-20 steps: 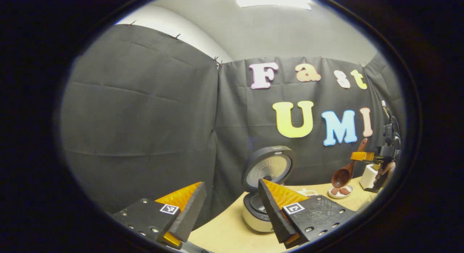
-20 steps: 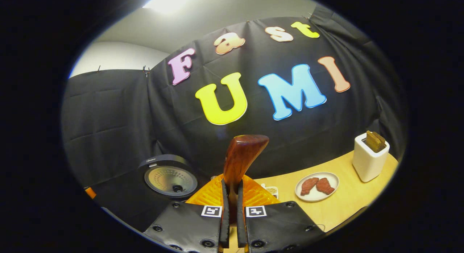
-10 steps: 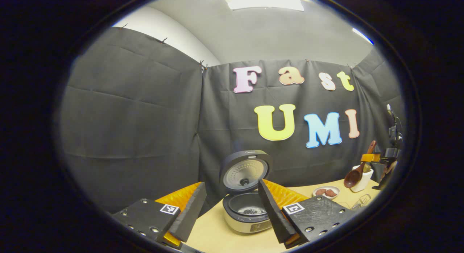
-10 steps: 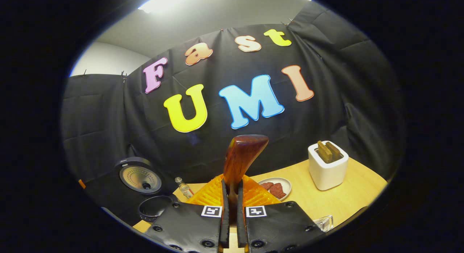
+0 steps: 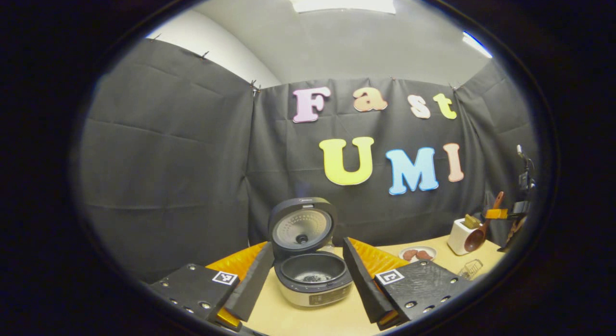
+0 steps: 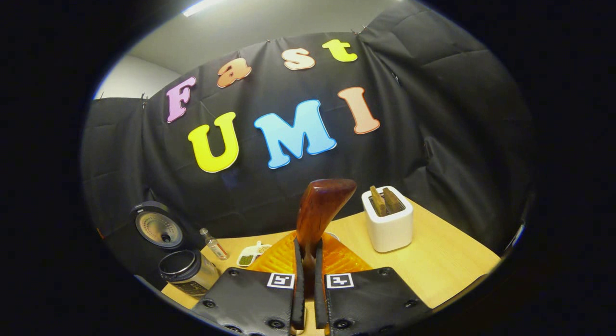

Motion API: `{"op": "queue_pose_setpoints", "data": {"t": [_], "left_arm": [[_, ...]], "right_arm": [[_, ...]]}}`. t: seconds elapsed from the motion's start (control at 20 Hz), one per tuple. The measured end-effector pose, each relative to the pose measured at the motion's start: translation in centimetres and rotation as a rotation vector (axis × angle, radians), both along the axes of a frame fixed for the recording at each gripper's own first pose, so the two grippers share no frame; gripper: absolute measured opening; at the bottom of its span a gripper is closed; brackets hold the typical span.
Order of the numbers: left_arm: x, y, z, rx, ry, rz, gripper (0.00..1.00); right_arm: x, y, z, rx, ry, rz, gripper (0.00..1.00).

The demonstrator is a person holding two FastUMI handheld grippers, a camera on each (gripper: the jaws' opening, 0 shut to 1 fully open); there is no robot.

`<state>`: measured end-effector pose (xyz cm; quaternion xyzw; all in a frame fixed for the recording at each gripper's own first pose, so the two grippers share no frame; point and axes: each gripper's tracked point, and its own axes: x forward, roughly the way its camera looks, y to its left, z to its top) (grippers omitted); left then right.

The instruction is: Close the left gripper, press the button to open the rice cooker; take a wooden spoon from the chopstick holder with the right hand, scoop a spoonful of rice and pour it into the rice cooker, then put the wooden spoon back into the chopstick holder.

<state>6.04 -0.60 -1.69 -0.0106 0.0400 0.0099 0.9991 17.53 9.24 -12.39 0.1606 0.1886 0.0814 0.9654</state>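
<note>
The rice cooker (image 5: 313, 285) stands open on the table, its lid (image 5: 301, 227) upright and some dark grains in the pot. My left gripper (image 5: 306, 245) is open, with the cooker showing between its fingers, farther off. My right gripper (image 6: 308, 249) is shut on the wooden spoon's handle (image 6: 320, 213). In the left gripper view that right gripper (image 5: 496, 213) holds the wooden spoon (image 5: 477, 237) bowl-down, right beside the white chopstick holder (image 5: 458, 236). The chopstick holder (image 6: 388, 224) has wooden utensils standing in it, just right of the handle. The cooker (image 6: 185, 271) sits at the far left.
A white plate (image 5: 417, 254) with red pieces lies between cooker and holder. A small wire basket (image 5: 470, 268) sits near the table's front right. A small bottle (image 6: 215, 244) and a little dish (image 6: 250, 255) with green bits stand behind the cooker. Black cloth walls enclose the wooden table (image 6: 447, 264).
The right gripper has carried the spoon rightwards, from above the plate to beside the white holder. The left gripper view has swung so the cooker now sits between its open fingers.
</note>
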Motion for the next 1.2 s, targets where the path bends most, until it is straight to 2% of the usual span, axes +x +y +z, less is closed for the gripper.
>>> {"op": "queue_pose_setpoints", "data": {"t": [0.5, 1.2], "left_arm": [[-0.5, -3.3, -0.6, 0.017, 0.027, -0.017, 0.87], [-1.2, -1.3, 0.1, 0.047, 0.029, 0.043, 0.88]], "right_arm": [[-2.1, -4.8, -7.0, -0.027, 0.133, -0.055, 0.10], [-4.4, -4.7, -14.3, -0.012, 0.283, -0.072, 0.10]]}}
